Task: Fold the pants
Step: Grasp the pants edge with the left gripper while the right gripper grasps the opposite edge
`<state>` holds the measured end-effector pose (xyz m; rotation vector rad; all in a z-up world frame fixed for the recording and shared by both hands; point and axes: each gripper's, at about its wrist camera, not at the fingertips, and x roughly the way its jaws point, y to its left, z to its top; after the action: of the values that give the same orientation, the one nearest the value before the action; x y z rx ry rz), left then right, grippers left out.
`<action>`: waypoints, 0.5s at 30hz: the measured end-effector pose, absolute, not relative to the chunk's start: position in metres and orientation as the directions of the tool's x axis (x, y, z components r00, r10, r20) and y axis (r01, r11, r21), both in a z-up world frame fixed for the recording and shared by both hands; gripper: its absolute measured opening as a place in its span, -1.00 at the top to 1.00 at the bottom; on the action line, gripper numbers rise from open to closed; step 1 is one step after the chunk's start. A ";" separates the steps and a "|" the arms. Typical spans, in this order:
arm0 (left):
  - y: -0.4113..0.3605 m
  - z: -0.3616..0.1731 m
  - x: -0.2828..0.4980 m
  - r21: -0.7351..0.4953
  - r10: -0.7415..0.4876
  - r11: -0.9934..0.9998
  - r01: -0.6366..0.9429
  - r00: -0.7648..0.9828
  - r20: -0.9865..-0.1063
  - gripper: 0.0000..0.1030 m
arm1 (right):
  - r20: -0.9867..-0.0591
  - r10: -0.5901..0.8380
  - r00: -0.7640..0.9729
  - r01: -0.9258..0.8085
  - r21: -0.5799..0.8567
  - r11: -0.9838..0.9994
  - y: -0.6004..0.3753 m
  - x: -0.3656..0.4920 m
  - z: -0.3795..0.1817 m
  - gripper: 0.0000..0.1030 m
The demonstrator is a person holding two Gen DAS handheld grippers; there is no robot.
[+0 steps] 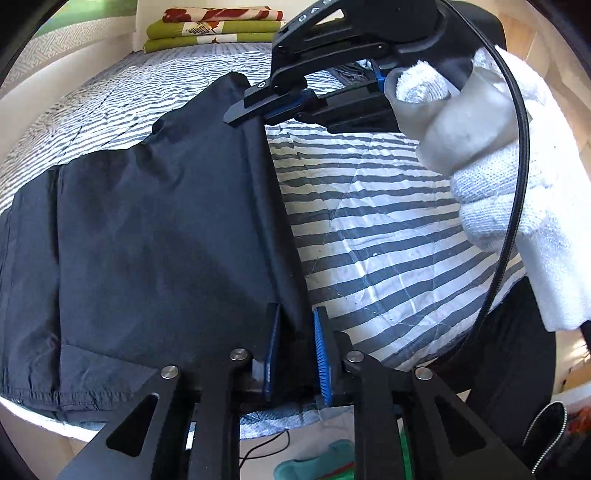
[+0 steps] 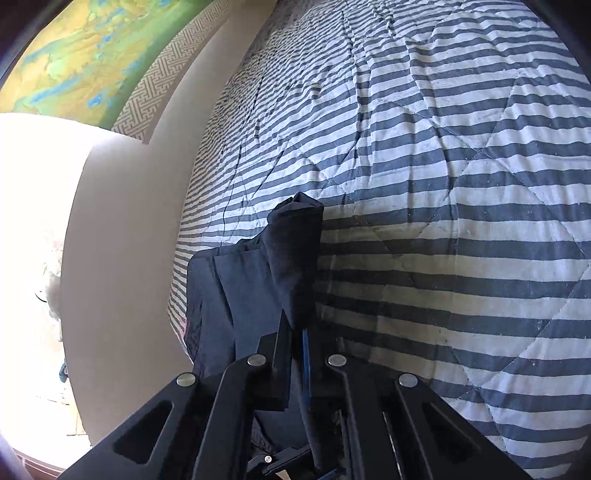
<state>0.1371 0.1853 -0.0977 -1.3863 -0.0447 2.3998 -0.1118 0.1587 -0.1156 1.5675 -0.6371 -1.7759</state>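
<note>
Broadly, the dark pants [image 1: 147, 229] lie spread on the striped quilt [image 1: 376, 221] of the bed, their long axis running from the left gripper [image 1: 295, 350] at the near edge of the quilt away toward the right gripper [image 1: 251, 107] farther up the bed, with the cloth fanning out to the left of that line. One straight edge of the pants stretches taut between the two grippers. Seen from the left wrist, that edge passes between the blue-padded fingers [image 1: 322, 354], which are clenched on it. In the right wrist view the right gripper [image 2: 293, 332] has its fingers [image 2: 282, 343] closed tight on a bunched, upstanding corner of the pants [image 2: 295, 258], the rest dropping off to the left of the quilt [image 2: 443, 184]. A hand in a white glove [image 1: 491, 192] holds the right gripper's handle. Beyond the pants, folded blankets [image 1: 218, 29] are stacked at the far end of the bed. The pants' left end is cut off by the lens rim, so waistband and hems cannot be told apart.
</note>
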 end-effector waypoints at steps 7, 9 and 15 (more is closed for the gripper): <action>0.132 -0.054 0.151 -0.433 0.500 -0.866 -0.252 -0.462 -0.733 0.84 | -0.631 -0.772 -0.073 0.169 0.755 -0.633 0.148 -0.111 -0.085 0.92; 0.117 -0.041 0.159 -0.450 0.512 -0.858 -0.248 -0.481 -0.712 0.86 | -0.626 -0.776 -0.080 0.188 0.755 -0.629 0.139 -0.110 -0.073 0.92; 0.053 -0.017 0.178 -0.483 0.496 -0.856 -0.183 -0.551 -0.671 0.87 | -0.615 -0.786 -0.064 0.238 0.755 -0.610 0.091 -0.105 -0.042 0.92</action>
<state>0.1780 0.0527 -0.0171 -1.2067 -0.5085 2.4123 -0.1048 0.0909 -0.0424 1.4731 -0.6108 -1.7672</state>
